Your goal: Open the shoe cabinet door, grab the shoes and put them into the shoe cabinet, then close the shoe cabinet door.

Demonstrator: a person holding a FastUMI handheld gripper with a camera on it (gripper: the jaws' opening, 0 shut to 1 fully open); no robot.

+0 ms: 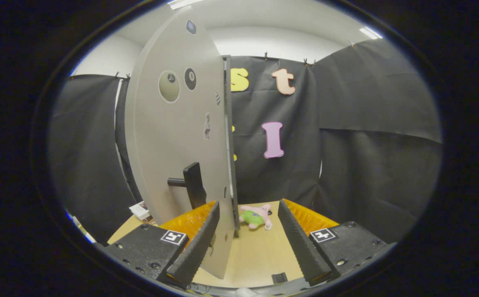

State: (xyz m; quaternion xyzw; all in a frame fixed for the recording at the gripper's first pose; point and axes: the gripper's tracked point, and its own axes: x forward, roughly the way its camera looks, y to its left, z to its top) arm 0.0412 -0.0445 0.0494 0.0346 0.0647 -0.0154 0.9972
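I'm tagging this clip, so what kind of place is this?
Probably a staged recording booth, not a home: black cloth walls, a lone cabinet door standing ajar on a wooden table, open tongs straddling its edge.

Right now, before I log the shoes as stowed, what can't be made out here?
Gripper view; the gripper has its jaws open, with the door's edge between them.
- Cabinet interior, and any shoes in it: behind the open door.
- Small box beside the door: partly covered by it.
- Dark item on the table between the jaws: too small to identify.

The open cabinet door (pixel 181 136) hides the cabinet's inside and any shoes.
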